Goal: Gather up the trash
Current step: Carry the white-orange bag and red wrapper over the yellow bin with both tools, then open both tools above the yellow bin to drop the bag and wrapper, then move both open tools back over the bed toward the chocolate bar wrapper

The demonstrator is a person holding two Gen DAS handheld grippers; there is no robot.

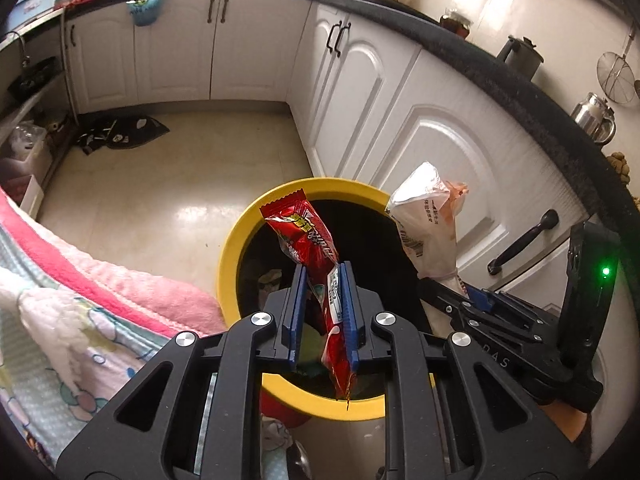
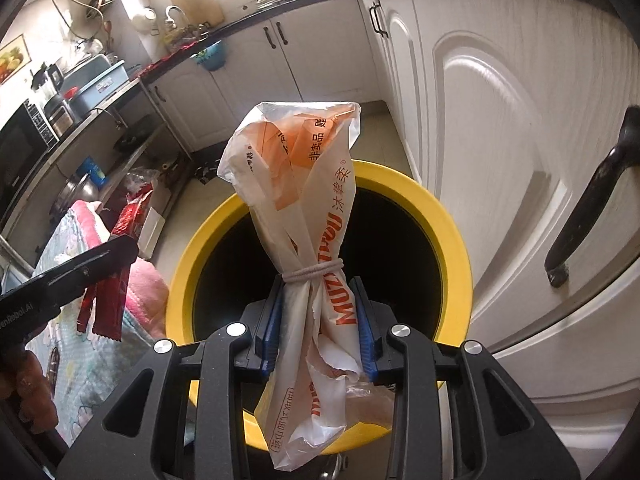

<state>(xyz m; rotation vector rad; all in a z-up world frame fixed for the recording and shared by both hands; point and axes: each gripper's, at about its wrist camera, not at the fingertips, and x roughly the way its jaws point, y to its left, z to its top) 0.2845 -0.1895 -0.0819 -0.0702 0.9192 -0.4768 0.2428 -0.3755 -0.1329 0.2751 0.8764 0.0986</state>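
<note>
Both wrist views look down, close above the yellow bin [image 1: 230,264] [image 2: 452,240].

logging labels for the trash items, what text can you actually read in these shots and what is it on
"MUZI" in orange, then blurred letters and three Chinese characters too unsure to quote: white plastic bag in the right gripper.
"非卖品": same bag's orange panel.
"DAS": right gripper body, left wrist view.
"enRobot.AI": left gripper body.
Red wrapper print: too blurred.

Both tools are matte black. The left claw [image 1: 324,304] has ribbed blue pads [image 1: 295,312], angular cut-out linkage arms and round silver screw heads. The right claw [image 2: 318,320] matches it; its body carries white lettering and a small green light.
</note>
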